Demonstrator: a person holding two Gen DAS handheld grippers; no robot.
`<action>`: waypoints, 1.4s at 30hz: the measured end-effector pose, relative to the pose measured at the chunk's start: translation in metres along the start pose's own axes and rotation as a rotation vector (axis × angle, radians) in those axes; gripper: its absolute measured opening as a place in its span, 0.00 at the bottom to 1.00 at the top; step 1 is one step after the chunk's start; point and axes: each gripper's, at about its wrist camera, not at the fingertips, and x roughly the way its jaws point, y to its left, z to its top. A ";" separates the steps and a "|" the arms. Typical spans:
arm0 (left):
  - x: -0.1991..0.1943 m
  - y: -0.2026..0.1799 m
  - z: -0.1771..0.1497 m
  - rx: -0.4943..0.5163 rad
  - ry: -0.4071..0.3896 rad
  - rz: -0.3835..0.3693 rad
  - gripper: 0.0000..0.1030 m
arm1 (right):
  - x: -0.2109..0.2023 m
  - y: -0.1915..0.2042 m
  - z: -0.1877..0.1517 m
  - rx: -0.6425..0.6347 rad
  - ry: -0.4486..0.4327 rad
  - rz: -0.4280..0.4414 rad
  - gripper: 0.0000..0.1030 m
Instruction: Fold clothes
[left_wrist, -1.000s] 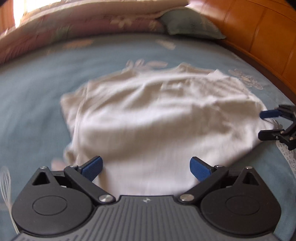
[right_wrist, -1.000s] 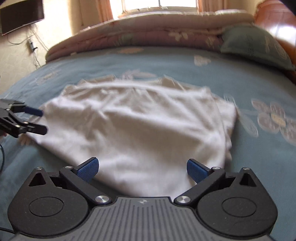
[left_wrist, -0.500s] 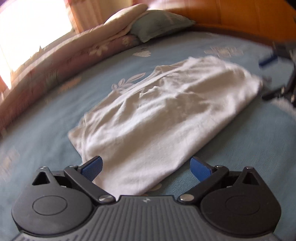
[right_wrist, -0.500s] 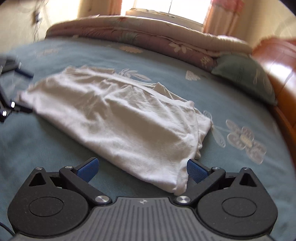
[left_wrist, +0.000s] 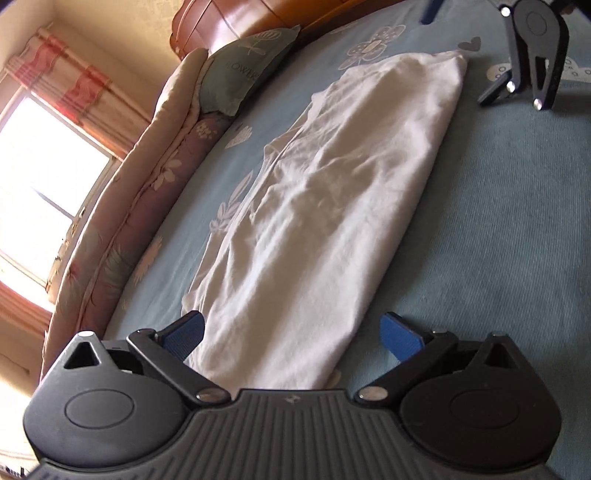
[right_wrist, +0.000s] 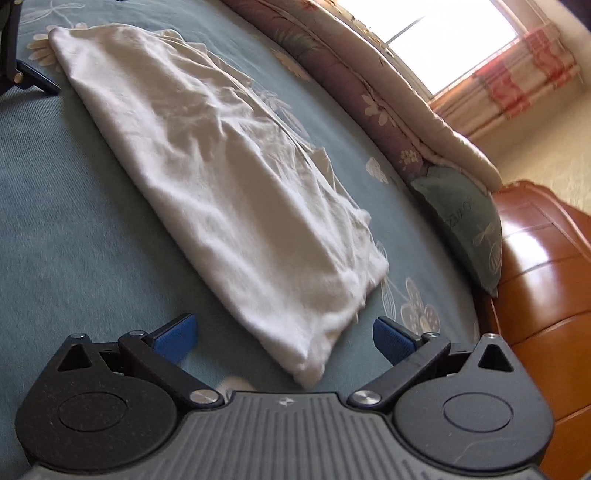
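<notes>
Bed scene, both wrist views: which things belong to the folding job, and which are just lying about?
Job:
- white garment, folded into a long strip
- left gripper, open
- right gripper, open
- blue bedsheet, the work surface

Lying about:
- green pillow
- rolled quilt
- wooden headboard

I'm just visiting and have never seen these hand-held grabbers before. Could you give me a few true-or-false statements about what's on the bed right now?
1. The white garment lies folded into a long strip on the blue bedsheet. True.
2. The left gripper is clamped on the garment. False: it is open, one end of the cloth lying between its fingers.
3. The right gripper is open. True.
4. The green pillow lies on top of the garment. False: it sits apart, by the wooden headboard.
</notes>
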 end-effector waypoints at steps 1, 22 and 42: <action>0.003 -0.002 0.005 0.011 -0.007 -0.004 0.98 | 0.002 0.002 0.004 -0.014 -0.009 -0.004 1.00; 0.036 0.002 0.017 0.163 -0.042 0.040 1.00 | 0.028 0.019 0.036 -0.233 -0.144 -0.068 1.00; 0.055 0.014 0.005 0.244 0.065 0.175 1.00 | 0.046 0.014 0.029 -0.325 -0.130 -0.168 1.00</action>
